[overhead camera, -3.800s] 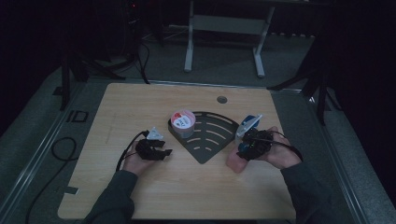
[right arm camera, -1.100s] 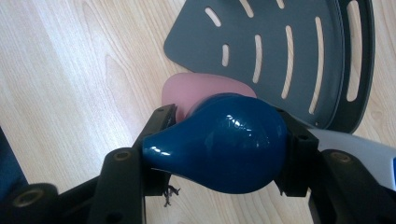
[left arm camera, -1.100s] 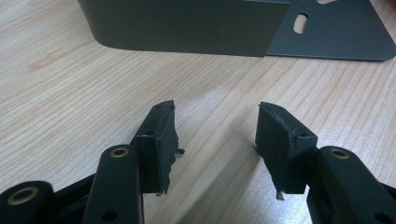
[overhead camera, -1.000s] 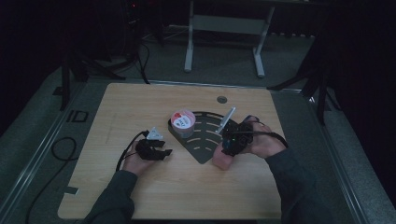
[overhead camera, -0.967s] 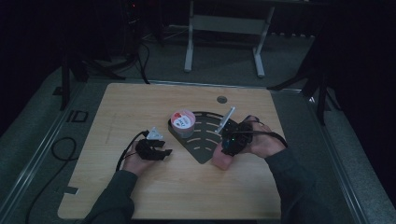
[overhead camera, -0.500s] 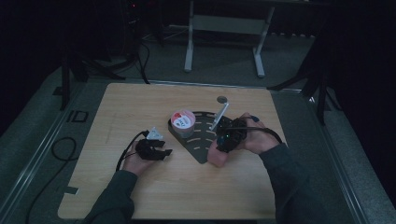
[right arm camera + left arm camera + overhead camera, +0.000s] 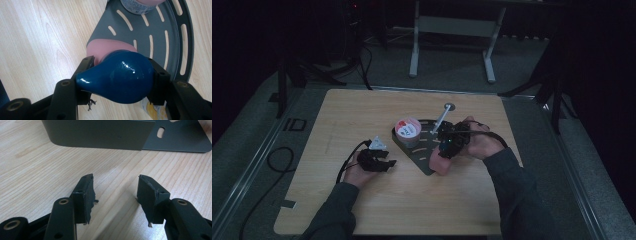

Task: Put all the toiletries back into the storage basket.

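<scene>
On a pale wood-grain table (image 7: 362,115) in a dark room, metal frame legs behind. Right gripper (image 7: 120,80) slid left since a second ago, now over the slotted dark metal fan-shaped tray (image 7: 160,30), clamped on a glossy blue pear-shaped bulb (image 7: 117,80) above a pink rounded lump (image 7: 105,47). Left gripper (image 7: 113,195) parked, jaws apart, nothing between. Pink-lidded tub (image 7: 408,131) sitting on the tray.
</scene>
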The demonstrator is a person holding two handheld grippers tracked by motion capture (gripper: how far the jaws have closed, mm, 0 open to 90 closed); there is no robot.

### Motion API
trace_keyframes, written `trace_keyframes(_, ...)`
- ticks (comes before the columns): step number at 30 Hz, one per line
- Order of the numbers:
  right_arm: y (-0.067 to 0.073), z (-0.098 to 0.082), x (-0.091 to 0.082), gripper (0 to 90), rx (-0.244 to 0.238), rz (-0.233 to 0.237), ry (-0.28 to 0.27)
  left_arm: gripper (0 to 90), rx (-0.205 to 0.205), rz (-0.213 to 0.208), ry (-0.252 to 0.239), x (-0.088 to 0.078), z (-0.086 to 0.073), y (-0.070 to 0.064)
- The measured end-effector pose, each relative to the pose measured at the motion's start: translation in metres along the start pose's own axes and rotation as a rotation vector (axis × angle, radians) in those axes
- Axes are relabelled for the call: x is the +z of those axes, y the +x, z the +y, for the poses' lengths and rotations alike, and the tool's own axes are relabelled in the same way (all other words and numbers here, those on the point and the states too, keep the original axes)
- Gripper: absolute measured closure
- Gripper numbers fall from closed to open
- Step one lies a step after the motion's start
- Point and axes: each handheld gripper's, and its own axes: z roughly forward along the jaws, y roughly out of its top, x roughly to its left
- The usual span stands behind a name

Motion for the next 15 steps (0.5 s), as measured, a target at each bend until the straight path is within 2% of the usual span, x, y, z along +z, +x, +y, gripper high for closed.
trace_keyframes(10, -0.006, 0.011, 0.003, 47.5, 0.012, -0.008, 0.004, 47.5, -0.001, 0.0, 0.001, 0.0, 0.0, 0.0)
trace_keyframes(15, -0.011, 0.017, 0.002, 47.4, 0.035, -0.01, -0.009, 47.5, 0.0, 0.0, 0.001, 0.0, 0.0, 0.0)
